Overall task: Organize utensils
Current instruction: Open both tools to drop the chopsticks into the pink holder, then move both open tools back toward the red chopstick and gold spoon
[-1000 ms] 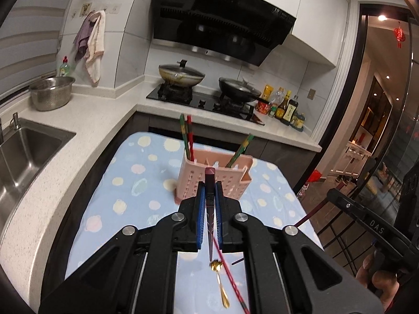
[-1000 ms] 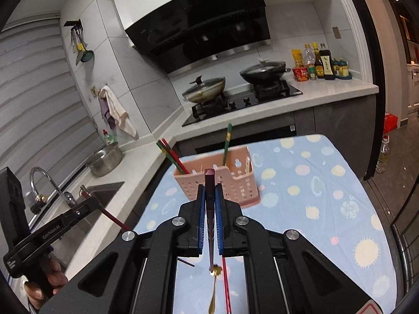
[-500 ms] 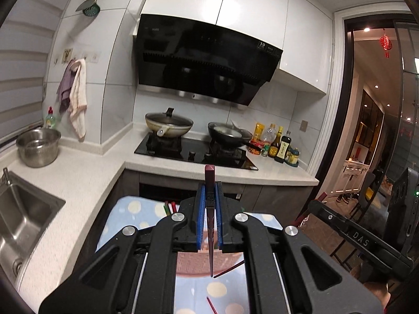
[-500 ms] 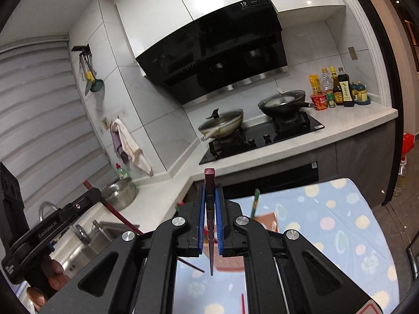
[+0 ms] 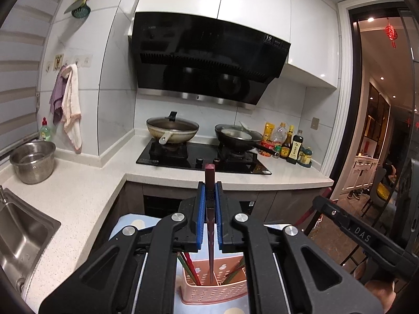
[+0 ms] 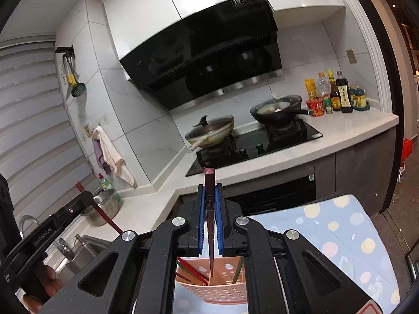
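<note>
Since a second ago both views have lifted off the table; the caddy [image 5: 214, 287] now sits low in frame. Step, I judge: carry each chopstick over the caddy. Left gripper [image 5: 209, 209] is clenched on its chopstick [image 5: 209, 198]; right gripper [image 6: 209, 209] is clenched on its own [image 6: 209, 201]. Next: lower the tips into a compartment, then release. Spotted cloth [image 6: 348, 235] covers the table; kitchen counter [image 5: 78, 188] and hob [image 5: 204, 157] beyond.

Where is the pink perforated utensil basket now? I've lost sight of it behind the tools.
The pink perforated plastic basket sits at the bottom centre of both wrist views, on the dotted blue cloth, directly under each tool's clamped dark red chopstick.
</note>
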The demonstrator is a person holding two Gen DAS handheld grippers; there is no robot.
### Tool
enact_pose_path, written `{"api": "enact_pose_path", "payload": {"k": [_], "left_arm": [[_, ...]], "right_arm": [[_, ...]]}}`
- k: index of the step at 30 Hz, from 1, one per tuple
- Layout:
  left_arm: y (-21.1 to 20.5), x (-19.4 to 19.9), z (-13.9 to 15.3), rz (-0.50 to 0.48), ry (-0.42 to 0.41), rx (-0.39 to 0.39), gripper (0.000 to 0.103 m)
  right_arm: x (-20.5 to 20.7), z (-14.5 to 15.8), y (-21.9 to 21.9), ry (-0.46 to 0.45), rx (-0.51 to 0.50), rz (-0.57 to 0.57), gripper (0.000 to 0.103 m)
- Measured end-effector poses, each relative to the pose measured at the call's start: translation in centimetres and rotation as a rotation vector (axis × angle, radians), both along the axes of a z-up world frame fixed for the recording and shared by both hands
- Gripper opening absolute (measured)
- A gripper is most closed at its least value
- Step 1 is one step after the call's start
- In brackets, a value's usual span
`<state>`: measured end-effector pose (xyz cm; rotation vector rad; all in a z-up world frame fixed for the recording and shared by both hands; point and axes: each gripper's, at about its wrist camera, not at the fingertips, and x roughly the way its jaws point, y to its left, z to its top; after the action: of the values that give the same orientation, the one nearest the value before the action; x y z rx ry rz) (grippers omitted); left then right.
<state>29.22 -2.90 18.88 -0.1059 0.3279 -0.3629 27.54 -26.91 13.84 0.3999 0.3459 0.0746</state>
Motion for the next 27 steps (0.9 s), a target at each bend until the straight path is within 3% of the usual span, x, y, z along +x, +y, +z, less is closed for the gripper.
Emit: {"api": "enact_pose_path", "payload": {"k": [11, 15, 19, 27], "left_arm": [[-1.1, 2.5, -4.8, -0.004, 0.104, 0.026, 0.007], [-1.0, 2.6, -5.4, 0.009, 0.112, 0.023, 0.009], [-0.8, 2.4, -5.5, 0.025, 0.118, 0.020, 0.029], [-0.4, 0.8, -5.1, 0.026, 0.115, 0.020, 0.029]], "right_arm": [[2.3, -4.6, 1.8, 0.099, -0.038, 0.025, 0.008], [2.0, -4.6, 2.3, 0.090, -0.072, 0.015, 0.016], [1.5, -4.3, 2.4, 0.080, -0.070, 0.012, 0.021], [-0.3, -3.5, 2.9, 0.072, -0.080, 0.023, 0.023]]}}
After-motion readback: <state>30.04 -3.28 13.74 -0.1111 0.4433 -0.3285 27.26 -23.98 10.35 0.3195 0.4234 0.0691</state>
